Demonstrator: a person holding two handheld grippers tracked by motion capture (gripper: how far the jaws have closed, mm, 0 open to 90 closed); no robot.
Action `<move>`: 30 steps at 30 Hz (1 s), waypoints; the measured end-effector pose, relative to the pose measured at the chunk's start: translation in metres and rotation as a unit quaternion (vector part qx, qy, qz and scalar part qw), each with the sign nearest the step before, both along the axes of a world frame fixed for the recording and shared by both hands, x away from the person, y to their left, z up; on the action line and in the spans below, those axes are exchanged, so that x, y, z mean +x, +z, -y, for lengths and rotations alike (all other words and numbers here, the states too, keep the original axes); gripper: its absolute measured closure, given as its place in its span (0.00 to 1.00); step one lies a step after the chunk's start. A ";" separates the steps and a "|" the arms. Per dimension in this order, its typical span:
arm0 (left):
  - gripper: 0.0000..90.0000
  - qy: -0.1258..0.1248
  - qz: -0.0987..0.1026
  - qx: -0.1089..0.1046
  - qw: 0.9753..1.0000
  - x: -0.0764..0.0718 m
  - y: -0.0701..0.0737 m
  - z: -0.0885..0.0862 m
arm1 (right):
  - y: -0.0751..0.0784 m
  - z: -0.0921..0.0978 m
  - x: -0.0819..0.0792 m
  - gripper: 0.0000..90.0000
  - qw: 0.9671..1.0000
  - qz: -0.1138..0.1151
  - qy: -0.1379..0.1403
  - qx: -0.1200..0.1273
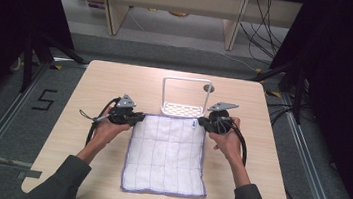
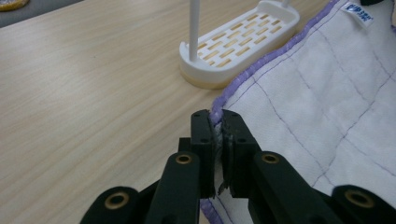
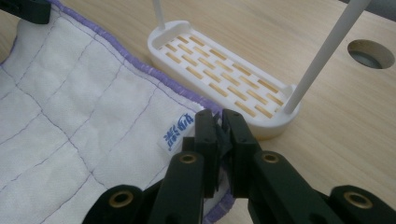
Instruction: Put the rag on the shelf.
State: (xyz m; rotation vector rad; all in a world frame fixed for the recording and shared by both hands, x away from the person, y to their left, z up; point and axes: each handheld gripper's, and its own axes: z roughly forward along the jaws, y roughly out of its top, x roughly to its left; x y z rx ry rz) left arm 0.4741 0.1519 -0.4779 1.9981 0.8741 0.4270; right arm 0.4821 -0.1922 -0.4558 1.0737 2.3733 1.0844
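Note:
A white quilted cloth with a purple hem lies flat on the wooden table. My left gripper is shut on its far left corner; in the left gripper view the jaws of that gripper pinch the hem of the cloth. My right gripper is shut on the far right corner, and in the right gripper view it clamps the cloth just beside a small blue label. A white rack with a slotted base stands just beyond the cloth's far edge.
The rack's base lies close ahead of both grippers, its thin uprights rising from each end. A round cable hole sits in the table behind the rack. Black stands and cables line the floor on both sides.

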 end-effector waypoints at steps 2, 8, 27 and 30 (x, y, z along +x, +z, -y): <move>0.93 -0.004 0.006 -0.003 1.000 -0.002 0.007 0.000 | 0.003 0.000 0.000 0.95 1.000 0.000 -0.002 -0.001; 0.93 -0.014 0.030 -0.002 0.999 -0.017 0.026 -0.002 | 0.022 -0.001 -0.012 0.95 1.000 0.021 0.013 0.011; 0.93 -0.072 0.049 0.001 0.996 -0.113 0.025 -0.016 | 0.037 0.003 -0.106 0.95 0.996 0.043 0.079 0.021; 0.93 -0.075 0.049 0.004 0.996 -0.126 0.021 -0.017 | 0.035 0.004 -0.115 0.95 0.994 0.058 0.088 0.015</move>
